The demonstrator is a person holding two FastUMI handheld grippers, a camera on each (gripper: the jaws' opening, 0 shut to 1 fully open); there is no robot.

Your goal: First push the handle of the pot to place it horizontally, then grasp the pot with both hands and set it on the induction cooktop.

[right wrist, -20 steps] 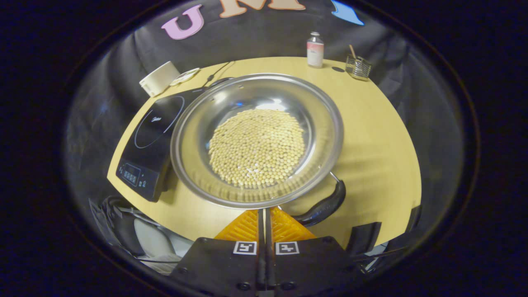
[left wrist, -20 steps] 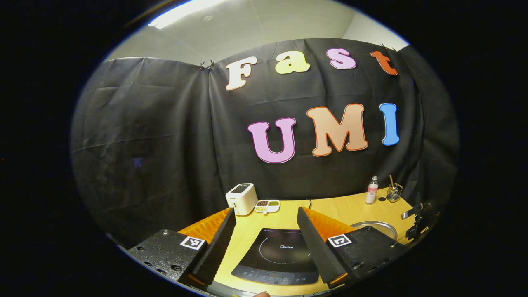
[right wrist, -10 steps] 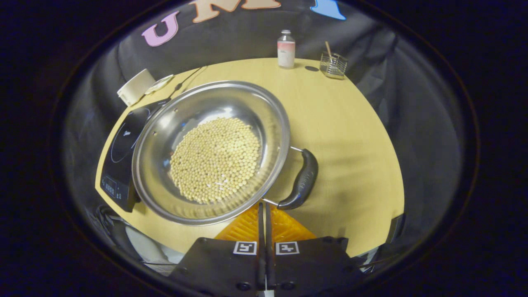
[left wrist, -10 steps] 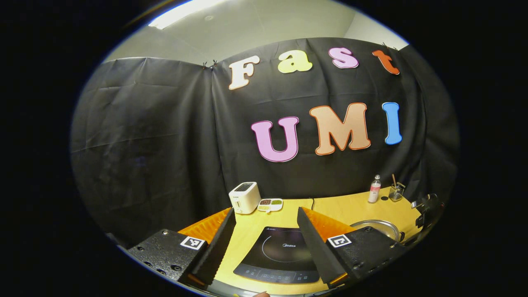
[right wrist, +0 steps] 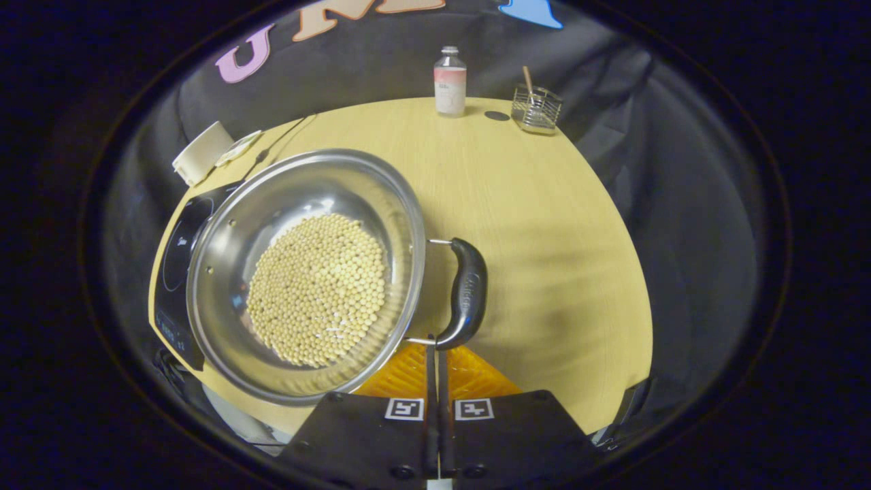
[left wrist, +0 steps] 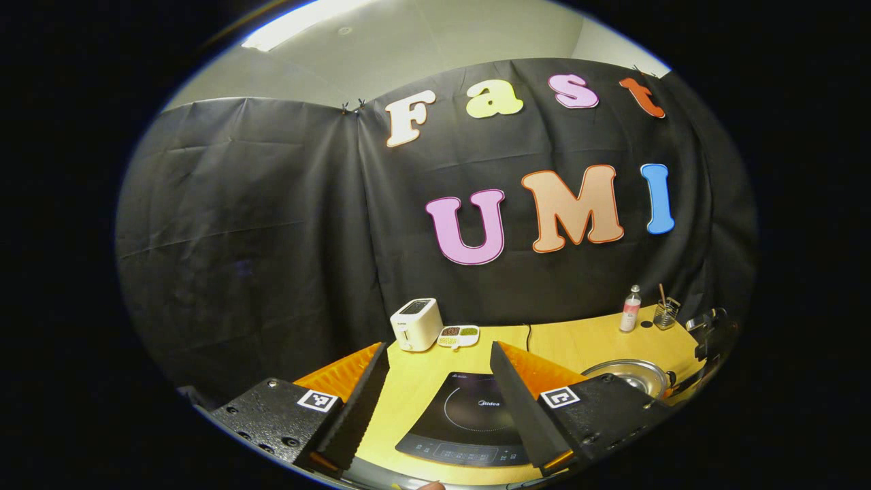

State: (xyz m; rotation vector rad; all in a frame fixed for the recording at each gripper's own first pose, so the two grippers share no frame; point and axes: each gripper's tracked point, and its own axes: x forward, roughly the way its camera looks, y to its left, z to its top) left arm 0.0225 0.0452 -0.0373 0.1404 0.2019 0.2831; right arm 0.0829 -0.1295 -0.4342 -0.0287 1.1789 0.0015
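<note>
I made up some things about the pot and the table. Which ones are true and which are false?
1. The pot holds small pale beans. True.
2. The right gripper is wide open. False: its fingers are closed together, next to the pot's black handle.
3. The pot sits in the middle of the induction cooktop. False: it stands beside it, on the table.
4. The left gripper is open. True.
5. A toaster stands near the wall. True.

The left gripper (left wrist: 435,388) holds its jaws wide apart (level, facing forward), the right gripper's (right wrist: 436,361) closed.
</note>
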